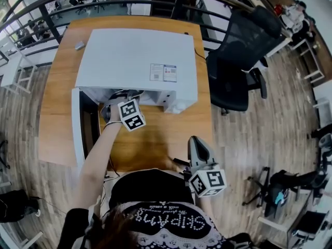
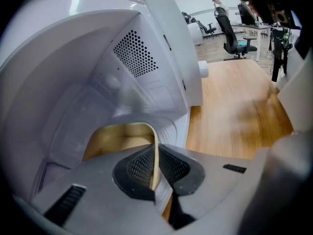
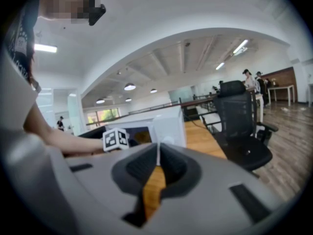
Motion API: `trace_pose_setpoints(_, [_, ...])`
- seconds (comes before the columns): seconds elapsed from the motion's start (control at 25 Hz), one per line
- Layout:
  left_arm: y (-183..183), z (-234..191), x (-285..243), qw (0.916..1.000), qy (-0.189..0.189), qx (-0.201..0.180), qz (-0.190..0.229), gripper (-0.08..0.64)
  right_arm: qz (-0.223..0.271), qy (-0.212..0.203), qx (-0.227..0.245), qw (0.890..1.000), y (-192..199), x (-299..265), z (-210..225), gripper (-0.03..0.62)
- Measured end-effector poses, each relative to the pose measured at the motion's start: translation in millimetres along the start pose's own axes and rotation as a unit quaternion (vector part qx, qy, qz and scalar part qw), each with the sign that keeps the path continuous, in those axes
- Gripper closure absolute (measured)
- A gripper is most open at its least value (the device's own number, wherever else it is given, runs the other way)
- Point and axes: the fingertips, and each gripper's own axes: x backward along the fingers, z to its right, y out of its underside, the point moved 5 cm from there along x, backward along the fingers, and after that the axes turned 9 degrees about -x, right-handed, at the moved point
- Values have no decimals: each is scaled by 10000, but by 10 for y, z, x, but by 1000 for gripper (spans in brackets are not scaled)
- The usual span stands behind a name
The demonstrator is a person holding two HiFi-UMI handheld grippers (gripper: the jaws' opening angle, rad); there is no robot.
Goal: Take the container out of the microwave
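Door [image 1: 76, 134]: open.
Left gripper [image 2: 155, 155]: clamped on container [image 2: 117, 141] rim, inside microwave [image 1: 136, 56].
Right gripper [image 3: 158, 163]: jaws together, empty, 5 o'clock of microwave.
Remaining: withdraw container.

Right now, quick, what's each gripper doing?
Left gripper: closed on the rim of the container inside the microwave.
Right gripper: closed, holding nothing.

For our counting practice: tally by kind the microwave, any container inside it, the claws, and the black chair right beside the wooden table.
Microwave: 1
Container: 1
Claws: 2 (left claw, right claw)
Chair: 1
Total: 5
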Motion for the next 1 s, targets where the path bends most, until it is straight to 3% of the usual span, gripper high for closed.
trace_pose_setpoints(0.36, [-38,26,93,9999,60,55,76,515,24,-32,26,10000,1,23,-54,552])
trace_pose_setpoints(1.0, [-161,140,487,9997,-209,58,108,517,161,-164,53,9997,58,315,-37,552])
